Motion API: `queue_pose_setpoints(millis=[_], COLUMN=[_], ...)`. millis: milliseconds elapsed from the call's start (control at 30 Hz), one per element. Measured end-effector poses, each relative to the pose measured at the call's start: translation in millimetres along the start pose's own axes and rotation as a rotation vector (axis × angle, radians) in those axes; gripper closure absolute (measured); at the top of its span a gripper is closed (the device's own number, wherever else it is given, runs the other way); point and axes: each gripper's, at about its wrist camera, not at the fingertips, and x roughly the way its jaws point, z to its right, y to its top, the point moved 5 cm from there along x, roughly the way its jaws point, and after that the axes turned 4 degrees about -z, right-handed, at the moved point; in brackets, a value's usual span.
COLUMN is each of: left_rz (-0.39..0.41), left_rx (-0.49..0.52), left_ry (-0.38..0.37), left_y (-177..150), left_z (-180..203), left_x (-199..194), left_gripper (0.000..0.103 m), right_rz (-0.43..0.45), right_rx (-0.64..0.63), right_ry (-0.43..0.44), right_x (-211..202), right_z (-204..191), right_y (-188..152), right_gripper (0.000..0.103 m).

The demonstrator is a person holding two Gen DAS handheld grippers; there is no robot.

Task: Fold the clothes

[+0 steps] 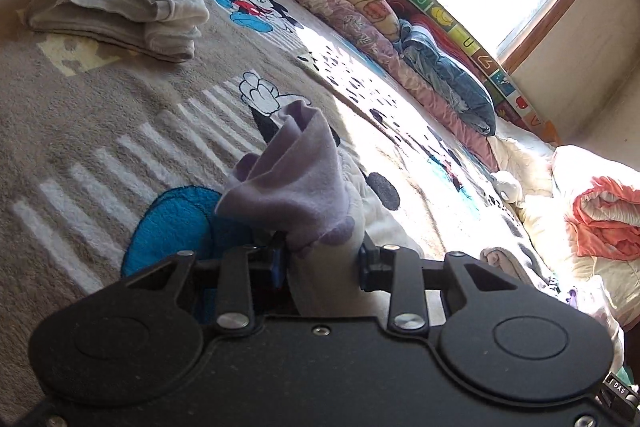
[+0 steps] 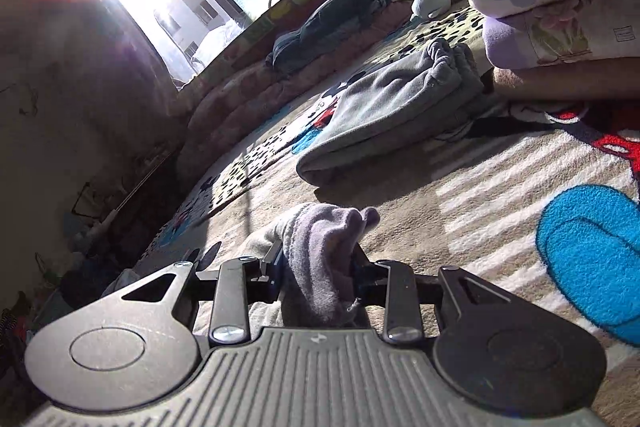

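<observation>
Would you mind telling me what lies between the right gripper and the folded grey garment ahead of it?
In the right wrist view, only bare cartoon blanket lies between the right gripper, shut on a lilac cloth, and the folded grey garment.

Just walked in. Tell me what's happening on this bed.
A person is folding laundry with two handheld grippers. The left gripper and the right gripper are each shut on a bunched lilac garment, above the cartoon-print blanket. A folded white stack and folded grey pants already lie on it.
</observation>
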Motion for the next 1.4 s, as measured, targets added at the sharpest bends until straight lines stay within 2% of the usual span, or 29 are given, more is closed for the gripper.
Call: queue_pose_setpoints(millis=[33, 67, 100, 233, 400, 467, 600, 733, 900, 967, 1000, 1033, 1100, 1133, 1167, 1200, 1233, 1267, 1400], left_rz=[-0.016, -0.031, -0.037, -0.026, 0.019, 0.045, 0.054, -0.015, -0.142, -0.187, -0.215, -0.242, -0.276, -0.289, -0.301, -0.313, -0.307, -0.293, -0.230], left_rx=[0.007, 0.014, 0.003, -0.024, 0.079, 0.139, 0.221, 0.342, 0.475, 0.530, 0.545, 0.560, 0.577, 0.584, 0.592, 0.599, 0.596, 0.591, 0.574], left_ry=[0.032, 0.065, 0.061, 0.069, 0.137, 0.167, 0.167, 0.165, 0.179, 0.195, 0.201, 0.207, 0.224, 0.240, 0.257, 0.274, 0.269, 0.263, 0.232], left_y=[-3, -7, -7, -4, 2, 5, 24, 45, 56, 54, 51, 48, 43, 40, 38, 35, 35, 36, 38], left_z=[-5, -9, -14, -27, -17, -10, 4, 23, 43, 50, 53, 55, 56, 55, 54, 53, 53, 55, 62], left_x=[1, 2, -2, -23, -46, -56, -60, -35, 8, 25, 33, 42, 53, 59, 64, 69, 67, 61, 28], left_gripper=[0.060, 0.049, 0.047, 0.037, 0.036, 0.036, 0.036, 0.036, 0.036, 0.041, 0.043, 0.045, 0.053, 0.065, 0.077, 0.081, 0.090, 0.094, 0.096], right_rz=[-0.028, -0.036, -0.024, 0.026, 0.029, -0.002, -0.093, -0.189, -0.265, -0.278, -0.287, -0.297, -0.305, -0.304, -0.296, -0.284, -0.270, -0.253, -0.175], right_rx=[-0.006, 0.001, 0.021, 0.025, -0.089, -0.156, -0.285, -0.387, -0.467, -0.476, -0.482, -0.488, -0.507, -0.513, -0.517, -0.521, -0.526, -0.530, -0.534], right_ry=[-0.058, -0.079, -0.064, -0.072, -0.065, -0.062, -0.058, -0.055, -0.044, -0.039, -0.037, -0.037, -0.043, -0.045, -0.049, -0.053, -0.054, -0.055, -0.036], right_x=[7, 8, 5, -15, -31, -27, -12, 9, 30, 34, 37, 39, 42, 43, 42, 39, 36, 32, 10], right_z=[8, 15, 19, 24, 13, 4, -13, -27, -42, -43, -44, -44, -45, -45, -46, -47, -48, -49, -59], right_y=[-7, -11, -13, -13, 3, 11, 25, 28, 21, 19, 18, 16, 14, 13, 12, 13, 14, 14, 15], right_gripper=[0.056, 0.052, 0.045, 0.041, 0.043, 0.043, 0.042, 0.042, 0.042, 0.045, 0.049, 0.057, 0.063, 0.070, 0.072, 0.076, 0.080, 0.083, 0.087])
